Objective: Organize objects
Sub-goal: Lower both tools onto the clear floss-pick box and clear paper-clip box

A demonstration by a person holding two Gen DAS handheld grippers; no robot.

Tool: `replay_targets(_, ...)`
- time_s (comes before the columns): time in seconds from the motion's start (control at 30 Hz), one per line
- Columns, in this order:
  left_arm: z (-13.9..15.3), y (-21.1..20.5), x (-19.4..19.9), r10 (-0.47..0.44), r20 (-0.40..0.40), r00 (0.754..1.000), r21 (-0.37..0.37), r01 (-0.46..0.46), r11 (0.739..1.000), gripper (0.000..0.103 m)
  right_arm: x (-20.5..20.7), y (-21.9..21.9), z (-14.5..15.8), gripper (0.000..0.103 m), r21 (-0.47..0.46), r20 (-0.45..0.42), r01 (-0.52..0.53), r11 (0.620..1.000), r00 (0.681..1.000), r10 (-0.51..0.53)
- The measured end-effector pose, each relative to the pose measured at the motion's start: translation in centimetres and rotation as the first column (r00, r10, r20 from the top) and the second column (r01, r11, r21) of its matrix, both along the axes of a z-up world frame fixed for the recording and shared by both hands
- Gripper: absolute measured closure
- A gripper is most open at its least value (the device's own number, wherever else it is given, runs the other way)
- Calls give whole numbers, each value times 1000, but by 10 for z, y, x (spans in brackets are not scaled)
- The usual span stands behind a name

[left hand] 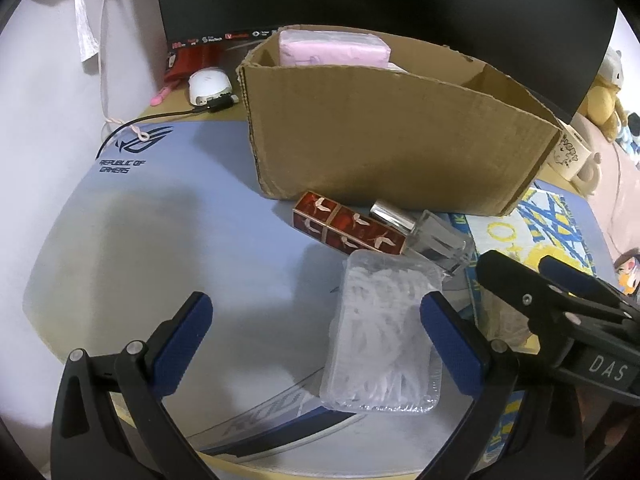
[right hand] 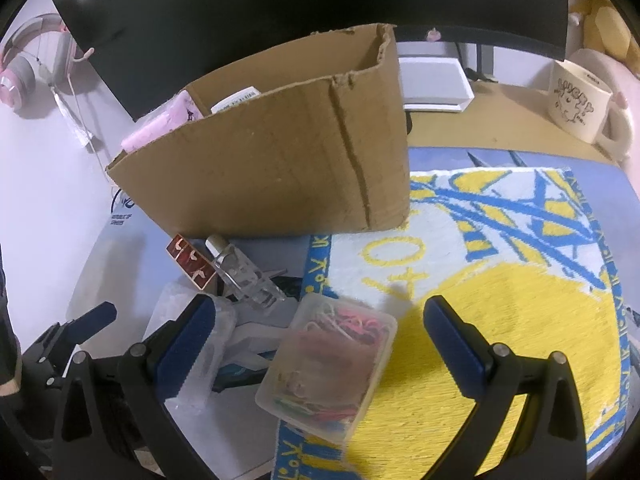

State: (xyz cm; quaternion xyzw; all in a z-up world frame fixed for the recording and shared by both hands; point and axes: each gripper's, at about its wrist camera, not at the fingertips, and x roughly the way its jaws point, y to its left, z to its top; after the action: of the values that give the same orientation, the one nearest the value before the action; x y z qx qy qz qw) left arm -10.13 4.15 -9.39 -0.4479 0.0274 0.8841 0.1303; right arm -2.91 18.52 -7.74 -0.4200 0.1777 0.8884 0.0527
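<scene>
**Desk:** Cardboard box stands at the back of the blue gaming mat, a pink packet showing above its rim. What lies in front of it?

**Photographer:** Against the box's near wall, a red patterned case lies flat on the surface, touching a clear glass bottle with a silver cap. Just this side of both sits a clear plastic box of white floss picks.

**Desk:** And the left claw?

**Photographer:** Spread wide and holding nothing. The floss box lies between its blue-padded fingers, close to the right-hand one; contact cannot be told from this view.

**Desk:** The right claw?

**Photographer:** Also wide apart, empty. Between its fingers rests a small clear container of coloured clips and bands, tilted, half on the edge of a yellow-and-blue patterned towel and half over the clutter beside it. Neither finger visibly touches it.

**Desk:** How do the two tools stand to each other?

**Photographer:** Side by side and near; each appears at the edge of the other's view.

**Desk:** Anything at the margins?

**Photographer:** A cream mug with a cartoon print beyond the towel to the right, a white mouse behind the box on the left, pink headphones hanging at far left.
</scene>
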Motion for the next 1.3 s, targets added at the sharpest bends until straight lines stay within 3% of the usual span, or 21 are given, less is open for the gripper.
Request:
replay_targets(0.2, -5, -5, -4, 26, 24, 999, 58, -27, 998, 0, -3, 6, -5, 0, -78, 35, 28, 997, 999, -25)
replay_targets(0.43, -7, 3, -1, -24, 47, 999, 96, 19, 995, 0, 0, 6, -3, 0, -44, 33, 40, 998, 999, -39)
replay_targets(0.7, -17, 18, -2, -33, 61, 998, -6, 33, 999, 0, 3, 4, -10, 0, 33, 82, 74, 997, 994, -77)
replay_targets(0.97, -21, 23, 3, 31, -28, 999, -226, -36, 973, 0, 6, -6, -13, 0, 106, 102, 61, 992, 992, -72)
replay_targets(1.2, -21, 19, 8, 0, -68, 998, -224, -15, 974, 0, 3, -18, -16, 0, 190, 147, 52, 980, 986, -80)
replay_targets(1.3, -23, 10, 5, -19, -60, 998, -173, 8, 985, 0, 2, -20, -17, 0, 202, 152, 76, 976, 983, -108)
